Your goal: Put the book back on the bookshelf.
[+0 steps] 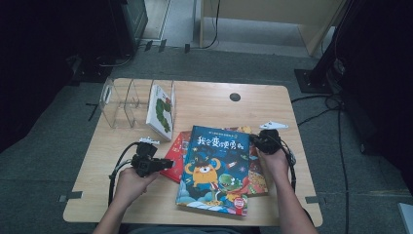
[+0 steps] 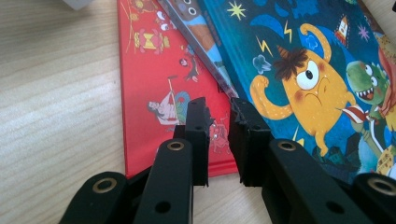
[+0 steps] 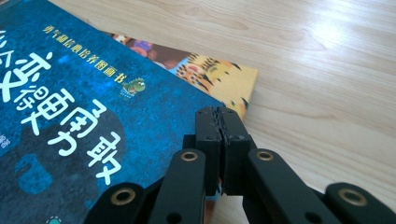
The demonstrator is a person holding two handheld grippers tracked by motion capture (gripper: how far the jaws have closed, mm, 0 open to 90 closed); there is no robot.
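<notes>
Landmark: the blue book (image 1: 216, 168), top of a loose stack at the near middle of the desk (image 1: 204, 100).
Red book (image 2: 163, 84): under the blue book's left edge, sticking out, so an edge is free to catch.
Left hand-held gripper (image 1: 165, 164): jaws slightly apart, nothing between them, aimed at the blue book's left edge.
Right hand-held gripper (image 3: 220, 122): jaws together, empty, at the blue book's upper right corner, likely to steady or nudge it.
Clear rack (image 1: 127, 102): behind and left of the blue book, holding one upright book (image 1: 161, 111); probably where the stack is headed.
</notes>
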